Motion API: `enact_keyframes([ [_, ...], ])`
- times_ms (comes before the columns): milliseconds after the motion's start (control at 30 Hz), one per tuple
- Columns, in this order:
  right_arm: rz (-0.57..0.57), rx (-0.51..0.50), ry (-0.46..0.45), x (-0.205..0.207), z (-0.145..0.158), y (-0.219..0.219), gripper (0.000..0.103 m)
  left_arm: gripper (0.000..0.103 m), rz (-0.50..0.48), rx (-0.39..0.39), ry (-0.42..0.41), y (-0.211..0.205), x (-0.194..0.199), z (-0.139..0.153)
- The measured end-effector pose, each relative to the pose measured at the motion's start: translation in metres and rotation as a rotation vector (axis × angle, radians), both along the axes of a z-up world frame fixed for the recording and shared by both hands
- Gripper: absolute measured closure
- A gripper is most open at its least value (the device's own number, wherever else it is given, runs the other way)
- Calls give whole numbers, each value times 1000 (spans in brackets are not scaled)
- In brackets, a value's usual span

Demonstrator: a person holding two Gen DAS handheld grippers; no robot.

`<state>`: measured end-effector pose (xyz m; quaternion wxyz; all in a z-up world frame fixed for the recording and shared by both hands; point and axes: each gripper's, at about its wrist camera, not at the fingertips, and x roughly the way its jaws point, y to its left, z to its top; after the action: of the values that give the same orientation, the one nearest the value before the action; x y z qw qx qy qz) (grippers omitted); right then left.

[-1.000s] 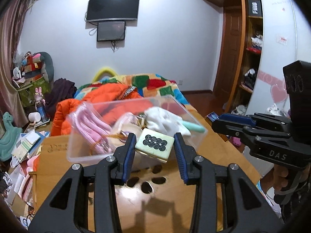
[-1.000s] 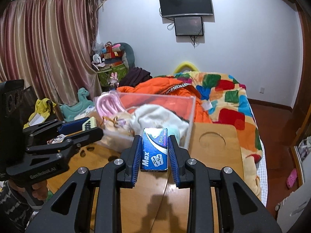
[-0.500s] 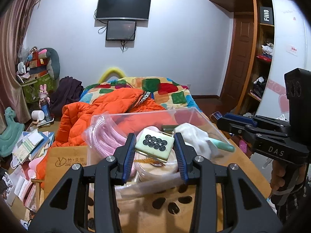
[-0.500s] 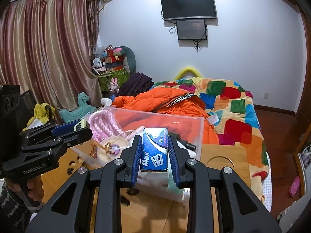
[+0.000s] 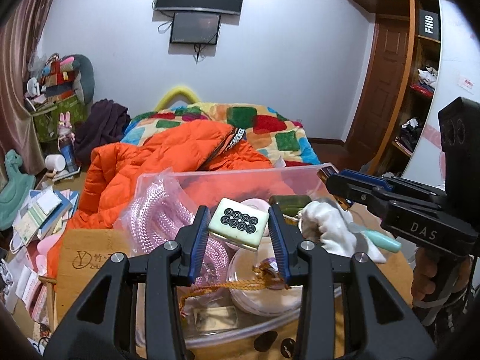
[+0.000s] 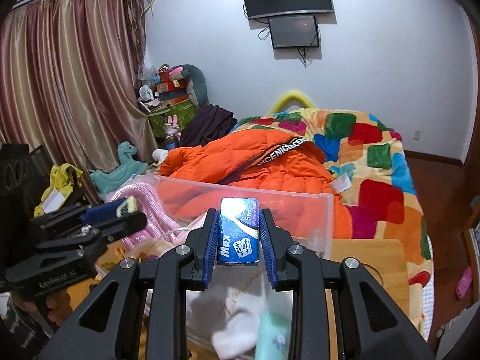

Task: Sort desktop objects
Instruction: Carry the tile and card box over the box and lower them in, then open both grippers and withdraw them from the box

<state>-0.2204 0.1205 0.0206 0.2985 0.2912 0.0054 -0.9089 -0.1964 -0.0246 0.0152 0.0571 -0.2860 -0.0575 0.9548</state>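
My left gripper (image 5: 238, 226) is shut on a cream mahjong tile (image 5: 238, 223) with black circles, held above the clear plastic bin (image 5: 228, 177). My right gripper (image 6: 238, 229) is shut on a blue "Max" razor-blade box (image 6: 239, 231), also held over the bin (image 6: 325, 219). The bin holds pink rope (image 5: 162, 219), a white cloth (image 5: 330, 228), a round clear container (image 5: 264, 288) and a teal item (image 5: 381, 238). The right gripper shows at the right of the left wrist view (image 5: 333, 180). The left gripper shows at the left of the right wrist view (image 6: 132, 213).
The bin stands on a wooden table (image 6: 369, 255) with a round recess. Behind it is a bed with an orange jacket (image 5: 168, 162) and a colourful quilt (image 6: 369, 162). Books and toys (image 5: 39, 210) clutter the floor at left. A wardrobe (image 5: 420, 96) stands at right.
Both grippers have moved forward and now hover over the bin, which fills more of each view. Each keeps its hold on its object.
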Motion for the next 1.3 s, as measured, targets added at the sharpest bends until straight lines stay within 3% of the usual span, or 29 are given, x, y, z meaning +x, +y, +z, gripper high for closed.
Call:
enact_keyframes([
  [433, -9, 94, 7, -2, -19, -21, 77, 64, -8, -1, -54, 3, -12, -15],
  [567, -31, 121, 27, 1, -17, -22, 65, 64, -9, 0, -46, 3, -11, -14],
  [900, -40, 133, 60, 17, -4, -16, 49, 62, -9, 7, -30, 3, 1, -5],
  [1000, -55, 144, 90, 26, 1, -16, 48, 58, -6, 6, -20, 5, 8, -1],
  [1133, -63, 144, 95, 36, 6, -13, 33, 47, 11, -4, -3, 5, 19, 5],
  [1300, -91, 142, 112, 49, 12, -5, 24, 29, 48, -23, 11, 4, 33, 10],
])
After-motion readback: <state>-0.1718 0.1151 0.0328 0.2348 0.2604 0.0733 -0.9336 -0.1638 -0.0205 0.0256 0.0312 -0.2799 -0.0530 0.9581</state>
